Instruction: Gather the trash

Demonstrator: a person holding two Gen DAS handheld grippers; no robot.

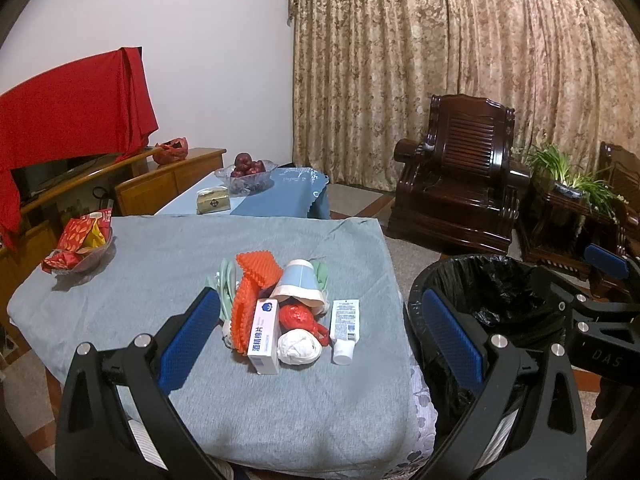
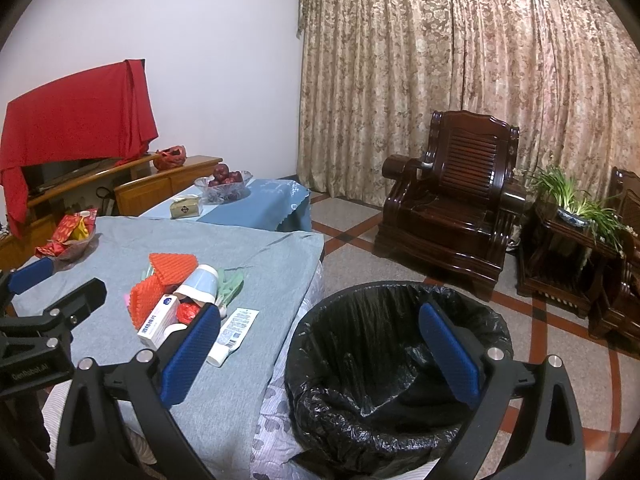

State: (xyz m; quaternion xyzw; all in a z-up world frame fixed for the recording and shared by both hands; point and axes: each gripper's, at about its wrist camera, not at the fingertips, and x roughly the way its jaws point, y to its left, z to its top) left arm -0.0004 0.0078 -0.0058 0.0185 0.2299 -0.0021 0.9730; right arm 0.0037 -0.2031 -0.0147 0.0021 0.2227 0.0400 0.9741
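Trash pile [image 1: 288,312] on table; 1 bin [image 2: 400,364]; 2 hand-held grippers spread.

Your left hand-held gripper [image 1: 320,338] wears ribbed blue rubbery pads on matt black plastic, with shiny metal pins. The surface [image 1: 168,264] before you is draped in soft, matt grey cloth, slightly creased. On it lie bumpy orange foam netting [image 1: 256,276], a smooth cardboard box [image 1: 264,334], a crumpled paper ball [image 1: 299,347] and a glossy plastic tube [image 1: 345,326]. Beside you the bin liner [image 2: 360,360] is thin black plastic — wrinkled, shiny — and the armchair [image 2: 452,196] is dark lacquered wood.
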